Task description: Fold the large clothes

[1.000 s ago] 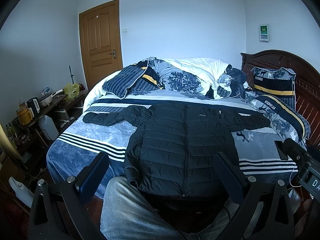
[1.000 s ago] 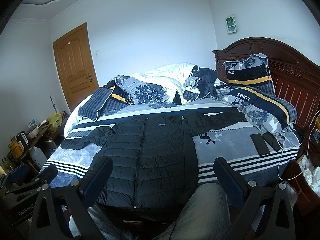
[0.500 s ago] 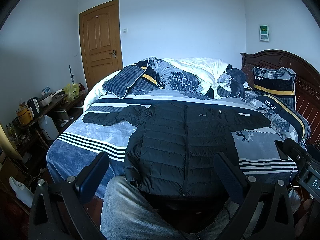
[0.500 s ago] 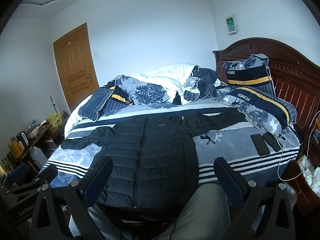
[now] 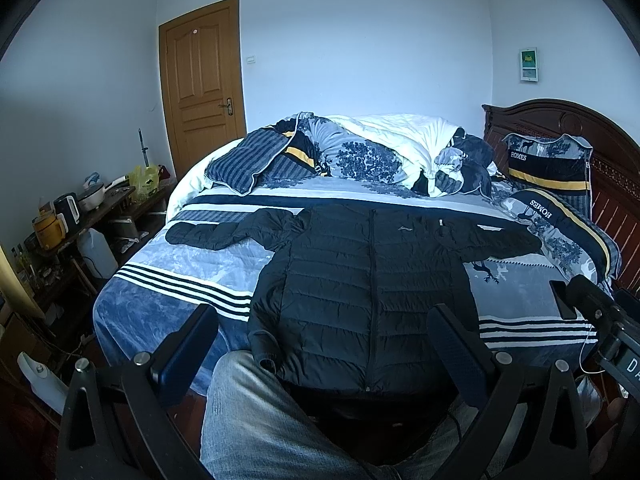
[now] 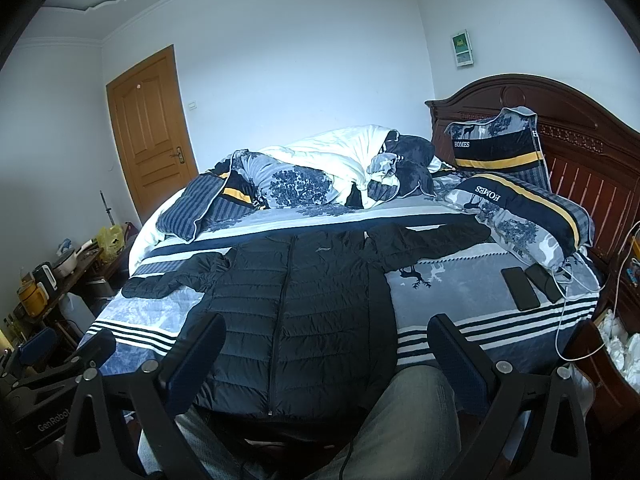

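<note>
Two grippers held low at the near edge, nothing between the jaws: left gripper [image 5: 320, 344] with jaws wide apart, right gripper [image 6: 326, 354] likewise apart. Just under them, at 6 o'clock, the knees in jeans [image 5: 256, 412]. Beyond, spread flat on the bed [image 5: 160, 292], the black puffer jacket [image 5: 368, 280], front up, zipped, hem at the near edge, collar toward 12 o'clock. Left sleeve [image 5: 224, 234] out toward 10 o'clock, right sleeve [image 6: 432, 240] toward 2 o'clock. No fold visible yet; all folding seemingly left to do. Two phones [image 6: 530, 286] at 3 o'clock, apart from the jacket. Farther, crumpled duvet [image 6: 340, 164], pillows [image 6: 524, 216], headboard [image 6: 592, 148], door [image 5: 200, 92].
</note>
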The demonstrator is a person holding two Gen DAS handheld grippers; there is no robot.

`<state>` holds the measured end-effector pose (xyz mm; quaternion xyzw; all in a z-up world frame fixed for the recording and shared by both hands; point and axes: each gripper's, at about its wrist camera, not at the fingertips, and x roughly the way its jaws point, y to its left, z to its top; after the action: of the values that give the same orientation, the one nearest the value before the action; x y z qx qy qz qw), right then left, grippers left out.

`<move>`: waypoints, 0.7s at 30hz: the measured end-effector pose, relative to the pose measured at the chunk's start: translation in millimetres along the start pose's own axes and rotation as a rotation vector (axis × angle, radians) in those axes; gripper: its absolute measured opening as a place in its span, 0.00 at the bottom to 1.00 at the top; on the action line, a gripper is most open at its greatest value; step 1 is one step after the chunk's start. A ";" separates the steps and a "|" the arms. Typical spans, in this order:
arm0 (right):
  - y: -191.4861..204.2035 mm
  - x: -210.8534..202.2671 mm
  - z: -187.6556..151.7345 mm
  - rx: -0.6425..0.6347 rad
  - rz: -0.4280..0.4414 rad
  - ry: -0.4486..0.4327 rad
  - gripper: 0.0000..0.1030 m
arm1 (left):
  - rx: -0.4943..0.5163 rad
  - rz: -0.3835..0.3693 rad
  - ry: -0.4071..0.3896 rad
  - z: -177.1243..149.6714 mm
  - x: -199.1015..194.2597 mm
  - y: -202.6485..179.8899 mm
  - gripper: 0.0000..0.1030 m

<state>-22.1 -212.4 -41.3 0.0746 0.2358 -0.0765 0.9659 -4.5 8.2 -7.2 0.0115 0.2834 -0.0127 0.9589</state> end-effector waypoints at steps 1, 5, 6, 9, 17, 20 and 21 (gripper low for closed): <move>0.2 0.1 0.1 0.000 -0.001 0.000 0.99 | 0.000 0.000 0.001 -0.7 -0.3 0.7 1.00; -0.3 0.4 -0.5 0.000 0.001 0.001 0.99 | 0.002 0.000 0.002 -2.1 -2.4 3.6 1.00; -0.3 0.8 0.3 0.000 0.002 0.002 0.99 | 0.006 0.003 -0.003 -2.3 -2.1 4.8 1.00; -4.0 9.1 3.8 0.012 0.053 0.017 0.99 | 0.013 0.028 -0.006 1.3 20.0 10.3 1.00; -51.1 97.6 36.9 0.078 0.082 0.006 0.99 | 0.011 0.035 0.023 34.7 104.0 7.1 1.00; -89.2 146.3 49.0 0.139 0.017 0.015 1.00 | 0.036 0.011 0.040 52.0 145.2 -16.5 1.00; -100.1 160.3 53.3 0.142 0.005 0.023 1.00 | 0.045 0.007 0.054 56.7 158.5 -25.6 1.00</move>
<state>123.9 -337.9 -80.2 0.1446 0.2405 -0.0895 0.9556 158.5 -21.9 -46.2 0.0342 0.3088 -0.0153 0.9504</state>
